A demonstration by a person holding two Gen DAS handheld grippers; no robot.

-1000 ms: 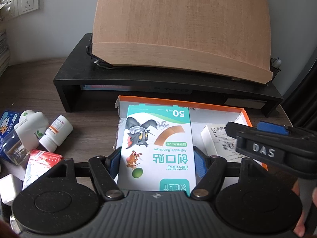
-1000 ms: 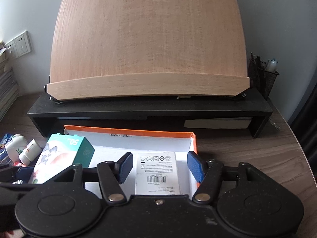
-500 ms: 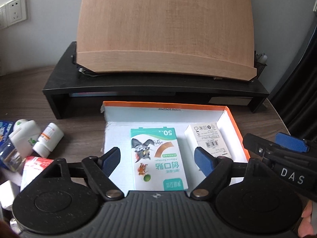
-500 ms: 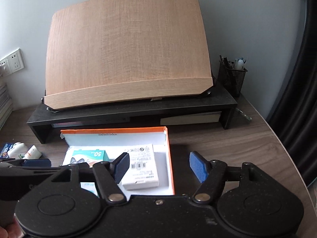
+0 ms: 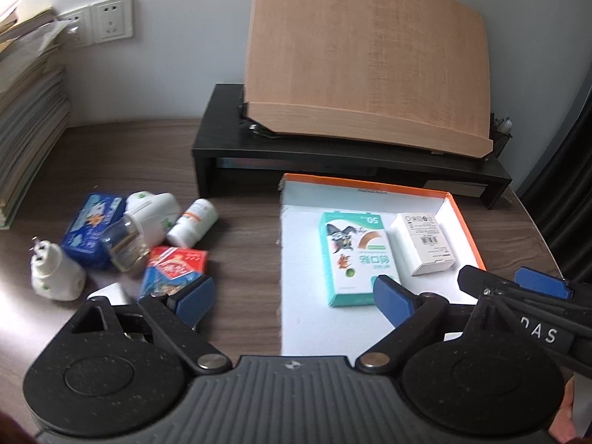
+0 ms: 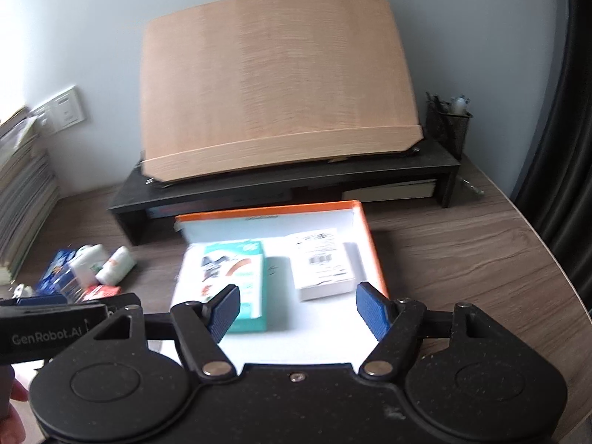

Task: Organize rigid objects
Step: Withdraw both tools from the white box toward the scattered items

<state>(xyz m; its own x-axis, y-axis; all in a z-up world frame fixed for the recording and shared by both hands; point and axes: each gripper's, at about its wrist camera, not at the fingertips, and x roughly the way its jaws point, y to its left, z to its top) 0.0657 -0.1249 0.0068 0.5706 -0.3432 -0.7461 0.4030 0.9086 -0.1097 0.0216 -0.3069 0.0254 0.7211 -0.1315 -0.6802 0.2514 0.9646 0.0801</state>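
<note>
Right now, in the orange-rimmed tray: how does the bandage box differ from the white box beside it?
The bandage box is teal with a cartoon print; the white box is plain, with only a barcode label. The bandage box looks longer and reaches nearer the tray's open front; the white box is shorter and lies beside the orange right wall. Both lie flat, side by side, apart, and free of either hand-held gripper.

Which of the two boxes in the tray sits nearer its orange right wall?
The white barcode box; the teal bandage box lies left of it, toward the tray's middle.
</note>
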